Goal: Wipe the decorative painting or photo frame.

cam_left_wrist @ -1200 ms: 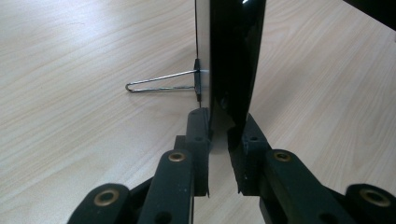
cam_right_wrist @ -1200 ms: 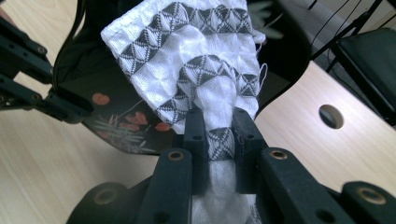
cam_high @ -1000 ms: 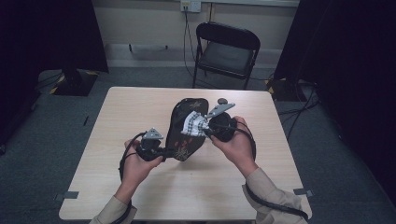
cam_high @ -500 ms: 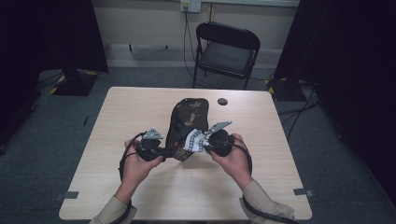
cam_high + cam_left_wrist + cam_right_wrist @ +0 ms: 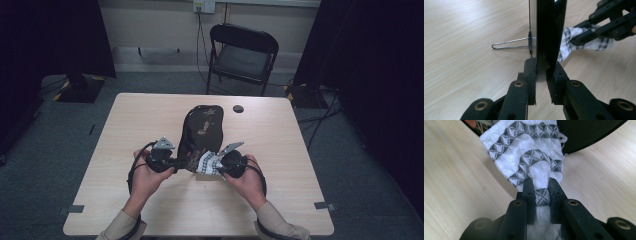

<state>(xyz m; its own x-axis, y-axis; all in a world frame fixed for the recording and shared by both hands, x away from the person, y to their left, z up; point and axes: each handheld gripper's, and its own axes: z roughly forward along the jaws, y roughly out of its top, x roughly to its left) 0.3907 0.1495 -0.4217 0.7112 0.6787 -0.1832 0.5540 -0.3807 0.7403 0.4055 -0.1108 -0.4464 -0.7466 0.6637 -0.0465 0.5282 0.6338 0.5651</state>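
1 black oval plate (image 5: 202, 127), 1 patterned white cloth (image 5: 207, 163), 1 small dark disc (image 5: 238, 108) near table's far edge, 1 folding chair (image 5: 242, 55) behind the table (image 5: 125, 120). Plate sits mid-table, tilted up on a wire stand (image 5: 510, 44). L gripper (image 5: 176, 163): jaws nearly together, clamped on plate's near edge, seen edge-on in left gripper view. R gripper (image 5: 216, 166): jaws nearly together, pinching a bunched fold of cloth; cloth hangs just beside plate's lower rim, touching it or not, can't tell.

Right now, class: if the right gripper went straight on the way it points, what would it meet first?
Probably the black glossy panel: the right gripper, clamping the patterned cloth, points at its lower edge, though depth is unclear.
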